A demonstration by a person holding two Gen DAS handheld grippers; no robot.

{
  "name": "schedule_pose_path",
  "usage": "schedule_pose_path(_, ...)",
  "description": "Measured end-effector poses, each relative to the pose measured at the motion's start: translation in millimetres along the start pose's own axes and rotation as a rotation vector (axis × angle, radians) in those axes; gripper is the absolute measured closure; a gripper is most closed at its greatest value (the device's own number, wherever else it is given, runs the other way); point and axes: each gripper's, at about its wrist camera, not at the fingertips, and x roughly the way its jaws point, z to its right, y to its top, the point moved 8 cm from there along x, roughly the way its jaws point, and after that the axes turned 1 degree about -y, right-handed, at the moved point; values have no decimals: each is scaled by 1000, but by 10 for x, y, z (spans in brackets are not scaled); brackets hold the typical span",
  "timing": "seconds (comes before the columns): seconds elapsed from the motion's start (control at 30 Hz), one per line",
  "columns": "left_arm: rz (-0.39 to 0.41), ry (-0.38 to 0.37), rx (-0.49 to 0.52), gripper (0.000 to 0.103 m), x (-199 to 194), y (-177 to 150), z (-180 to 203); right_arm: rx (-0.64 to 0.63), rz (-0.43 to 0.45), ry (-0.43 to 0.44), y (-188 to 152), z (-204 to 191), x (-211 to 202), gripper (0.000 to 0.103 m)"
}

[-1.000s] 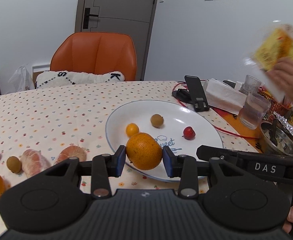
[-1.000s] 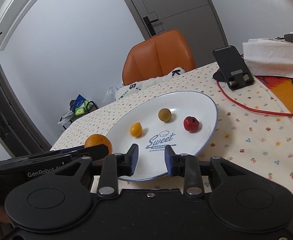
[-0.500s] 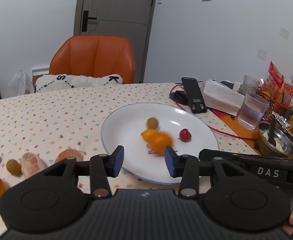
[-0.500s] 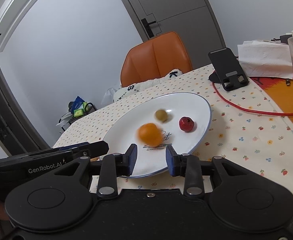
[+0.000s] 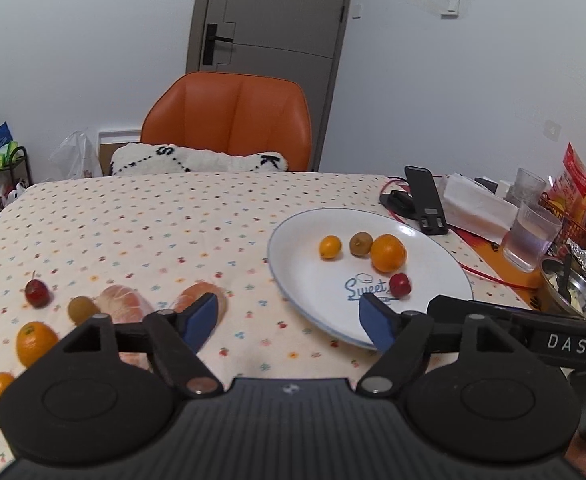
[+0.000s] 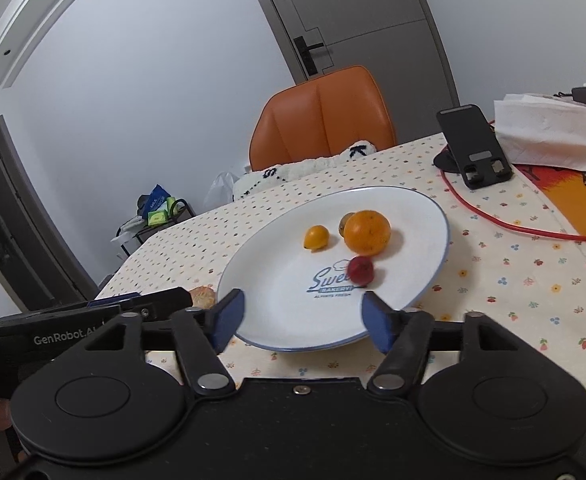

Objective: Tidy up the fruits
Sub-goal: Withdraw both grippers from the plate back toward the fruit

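- Fruits lie in two groups on the dotted tablecloth [image 5: 165,220]: some on the white plate [image 5: 313,280], some loose toward the table's left edge.
- Left gripper [image 5: 289,322] hovers over the near edge of the table, its blue-padded fingers wide apart and empty.
- Right gripper [image 6: 303,316] hangs at the plate's near rim, fingers likewise spread, gripping nothing.
- Near the left edge: an orange [image 5: 35,342], a brown longan [image 5: 83,309], a red cherry-like fruit [image 5: 37,293] and two peeled citrus pieces [image 5: 125,306].
- On the plate, a small red fruit [image 5: 400,284] sits nearest, touching the "Sweet" print.
- Behind it, a large orange [image 5: 388,253] touches a brown longan [image 5: 360,243]; a kumquat [image 5: 330,247] lies just beside them.
- Past the plate's far rim stands a black phone stand [image 5: 423,200].
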Motion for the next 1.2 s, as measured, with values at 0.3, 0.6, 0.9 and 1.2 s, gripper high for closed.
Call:
schedule_pose_path(0.3, 15, 56, -26, 17, -125, -53, -276, -45, -3, -4, -21, -214, 83, 6)
schedule_pose_path(0.6, 22, 92, -64, 16, -236, -94, -537, -73, -7, 11, -40, -432, 150, 0)
schedule_pose_path(0.9, 37, 121, -91, 14, -360, -137, -773, -103, -35, 40, -106, -690, 258, 0)
schedule_pose_path(1.2, 47, 158, -128, 13, -472, -176, -1096, -139, -72, 80, -174, -957, 405, 0)
